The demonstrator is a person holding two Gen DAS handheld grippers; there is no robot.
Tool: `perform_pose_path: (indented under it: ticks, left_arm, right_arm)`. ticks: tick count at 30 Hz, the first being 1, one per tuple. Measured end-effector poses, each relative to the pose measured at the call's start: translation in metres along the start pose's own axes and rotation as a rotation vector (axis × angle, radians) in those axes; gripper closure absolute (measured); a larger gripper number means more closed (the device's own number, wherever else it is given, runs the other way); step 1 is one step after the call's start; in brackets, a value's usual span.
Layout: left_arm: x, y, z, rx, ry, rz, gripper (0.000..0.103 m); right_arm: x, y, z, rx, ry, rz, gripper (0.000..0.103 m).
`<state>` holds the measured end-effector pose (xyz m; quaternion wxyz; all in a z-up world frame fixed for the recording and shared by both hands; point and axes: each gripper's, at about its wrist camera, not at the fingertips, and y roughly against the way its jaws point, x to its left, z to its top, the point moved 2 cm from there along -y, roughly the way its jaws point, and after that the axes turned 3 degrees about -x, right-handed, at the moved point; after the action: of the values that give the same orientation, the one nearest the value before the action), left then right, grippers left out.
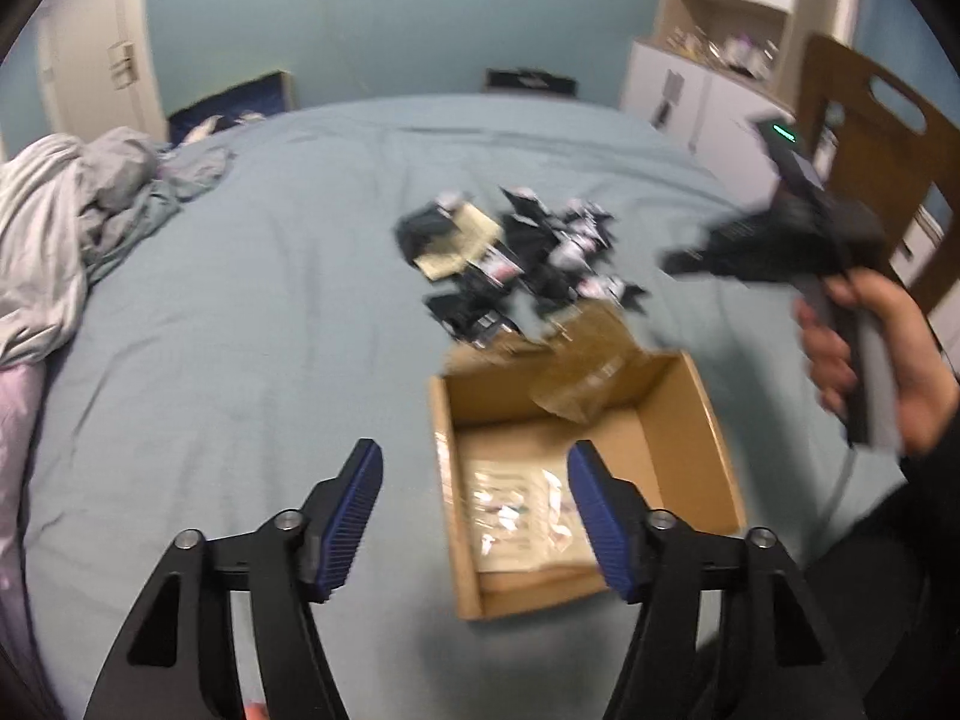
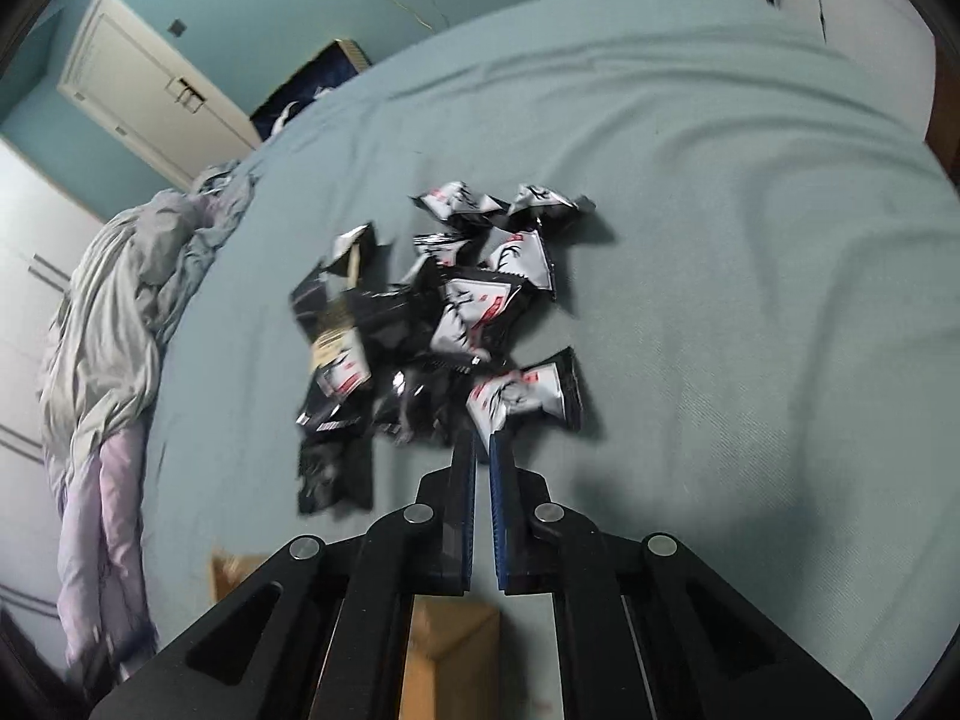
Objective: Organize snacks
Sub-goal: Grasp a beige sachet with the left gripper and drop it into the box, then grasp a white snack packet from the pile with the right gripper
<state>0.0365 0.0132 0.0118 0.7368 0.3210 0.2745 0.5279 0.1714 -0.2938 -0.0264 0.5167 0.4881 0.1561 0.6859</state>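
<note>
A pile of black-and-white snack packets lies on the blue-grey bed, also in the right wrist view. An open cardboard box sits in front of it, with clear plastic packets on its floor. My left gripper is open and empty, above the box's left wall. My right gripper is shut, its tips at the corner of the nearest packet; whether it pinches it is unclear. It shows blurred at the right in the left wrist view, above the bed.
A crumpled grey duvet lies at the bed's left side. A wooden chair and white cabinets stand at the right. A door is in the far wall.
</note>
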Motion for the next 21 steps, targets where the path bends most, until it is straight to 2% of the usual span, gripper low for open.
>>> perform_pose_path:
  ticks: [5,9,12,13,14,15,16,17,21]
  left_arm:
    - [0.016,0.005,-0.005,0.0,0.046,0.037,0.03]
    - [0.02,0.0,-0.007,0.029,0.039,0.08,0.027]
    - [0.022,-0.003,-0.008,0.046,0.051,0.081,0.026]
    - [0.022,-0.004,-0.009,0.051,0.052,0.082,0.025]
    - [0.023,-0.005,-0.009,0.055,0.05,0.088,0.024]
    - [0.022,-0.007,-0.009,0.062,0.045,0.096,0.024]
    - [0.023,-0.008,-0.009,0.067,0.041,0.099,0.024]
    - [0.022,-0.01,-0.009,0.073,0.038,0.103,0.023]
    - [0.022,-0.014,-0.008,0.082,0.03,0.116,0.02]
  right_arm:
    - [0.0,0.041,-0.03,-0.026,-0.035,0.036,0.1]
    - [0.012,0.077,-0.06,-0.041,0.008,0.066,0.1]
    - [0.017,0.095,-0.081,-0.022,0.026,0.088,0.098]
    - [0.017,0.097,-0.088,-0.016,0.026,0.092,0.09]
    - [0.016,0.098,-0.093,-0.012,0.024,0.082,0.071]
    - [0.016,0.096,-0.095,-0.01,0.023,0.06,0.057]
    - [0.015,0.094,-0.098,-0.009,0.023,0.023,0.031]
    - [0.015,0.091,-0.099,-0.015,0.019,-0.004,0.021]
    - [0.014,0.079,-0.086,-0.058,0.018,-0.063,0.02]
